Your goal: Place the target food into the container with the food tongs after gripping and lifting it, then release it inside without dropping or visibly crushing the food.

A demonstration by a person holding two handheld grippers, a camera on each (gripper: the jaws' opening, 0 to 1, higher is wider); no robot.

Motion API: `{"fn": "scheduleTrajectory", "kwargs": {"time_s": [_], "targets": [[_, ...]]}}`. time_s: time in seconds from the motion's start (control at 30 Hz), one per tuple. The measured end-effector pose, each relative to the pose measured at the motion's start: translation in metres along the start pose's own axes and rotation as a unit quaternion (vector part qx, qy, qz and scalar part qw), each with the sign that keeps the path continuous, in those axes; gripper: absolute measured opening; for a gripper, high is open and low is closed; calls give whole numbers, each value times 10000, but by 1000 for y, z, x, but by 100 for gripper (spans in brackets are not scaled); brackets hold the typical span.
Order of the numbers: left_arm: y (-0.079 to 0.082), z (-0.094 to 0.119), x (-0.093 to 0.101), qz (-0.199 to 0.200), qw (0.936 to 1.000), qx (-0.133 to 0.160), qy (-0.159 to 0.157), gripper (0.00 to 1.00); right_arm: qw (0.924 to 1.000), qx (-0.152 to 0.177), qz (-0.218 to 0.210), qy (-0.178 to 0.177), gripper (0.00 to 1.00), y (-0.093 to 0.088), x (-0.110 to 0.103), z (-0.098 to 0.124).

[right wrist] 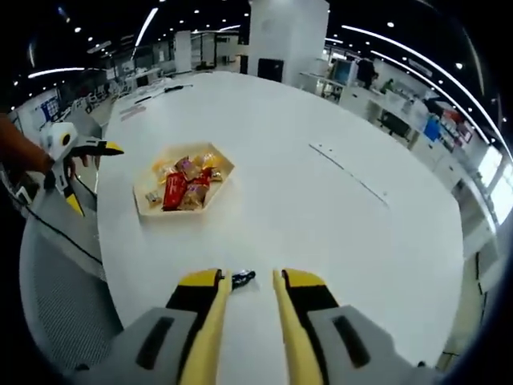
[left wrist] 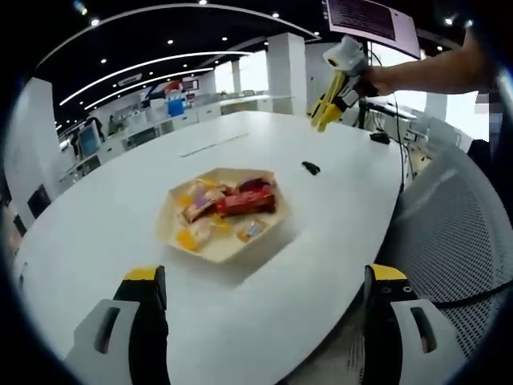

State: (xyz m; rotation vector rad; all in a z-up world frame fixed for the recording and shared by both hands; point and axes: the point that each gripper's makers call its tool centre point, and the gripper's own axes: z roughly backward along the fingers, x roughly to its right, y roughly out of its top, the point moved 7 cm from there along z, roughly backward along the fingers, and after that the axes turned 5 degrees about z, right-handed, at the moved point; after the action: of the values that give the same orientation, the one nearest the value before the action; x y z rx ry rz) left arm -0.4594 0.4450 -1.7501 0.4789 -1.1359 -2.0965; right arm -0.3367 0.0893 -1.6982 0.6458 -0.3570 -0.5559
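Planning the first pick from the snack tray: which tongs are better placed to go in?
Left, probably. The left tongs are open and face the pale hexagonal tray of wrapped snacks directly. The right tongs are nearly closed, farther from that tray, over a small black object.

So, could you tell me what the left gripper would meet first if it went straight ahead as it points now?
Probably the pale hexagonal tray of wrapped snacks on the white table, though depth is hard to judge.

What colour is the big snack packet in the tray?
Red packet, clearest in the left gripper view.
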Motion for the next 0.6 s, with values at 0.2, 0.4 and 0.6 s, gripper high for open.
{"fn": "scheduleTrajectory", "kwargs": {"time_s": [0.2,0.4,0.6], "targets": [[0,0,1,-34,10000,-1,-14,99,9995,-26,-277,-134,29,-3,-10,-17],[0,0,1,-54,10000,-47,39,99,9994,-150,-291,-117,29,-12,-16,-29],[1,1,-1,-24,9999,-1,99,98,9989,-320,-306,-147,29,-19,-15,-43]]}}
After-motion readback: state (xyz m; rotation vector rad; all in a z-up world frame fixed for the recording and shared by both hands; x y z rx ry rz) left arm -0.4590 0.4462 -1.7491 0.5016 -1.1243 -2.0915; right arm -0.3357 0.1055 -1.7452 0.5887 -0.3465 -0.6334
